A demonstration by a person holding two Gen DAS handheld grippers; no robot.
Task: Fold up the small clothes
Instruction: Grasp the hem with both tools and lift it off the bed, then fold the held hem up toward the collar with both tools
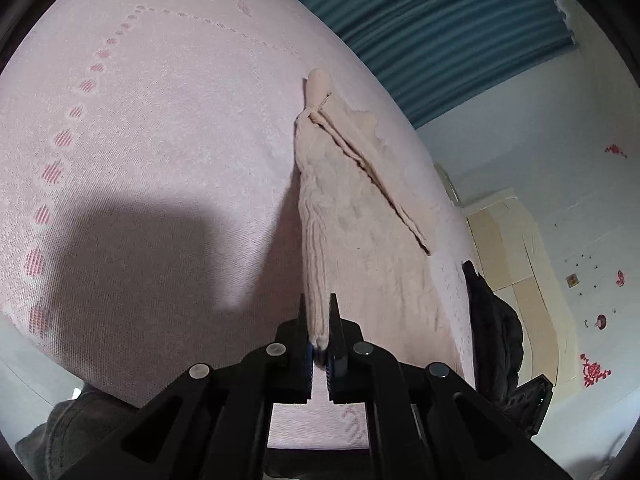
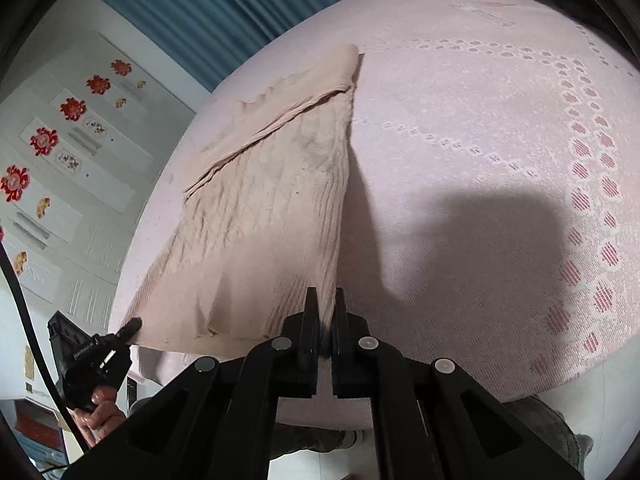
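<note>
left gripper [image 1: 318,320]: my fingers are pressed together on one near corner of the beige knit garment [image 1: 360,216], with the hem bunched into a ridge between the pads. i hold the corner itself because a corner gives me control of a whole edge.
right gripper [image 2: 325,312]: my jaws are clamped on the other near corner of the same hem, so the edge hangs stretched between my two hands instead of sagging in the middle.
garment: its near edge is lifted off the pink mattress [image 1: 140,140], while the far part lies flat on it. a loose band of the fabric lies across the upper part, and a sleeve end or cuff points toward the blue curtain [image 1: 440,20].
why the far end stays down: i judge the resting part works as an anchor, so the raised hem can be carried over it for a fold.
step in hand: probably the first fold, taking the bottom edge toward the top.
risk: the knit is soft and ribbed, and one corner could slip or the layers drag crooked if my hands travel unevenly.
surroundings: a dark bundle of cloth [image 1: 492,320] lies at the mattress edge, clear of the fold.
</note>
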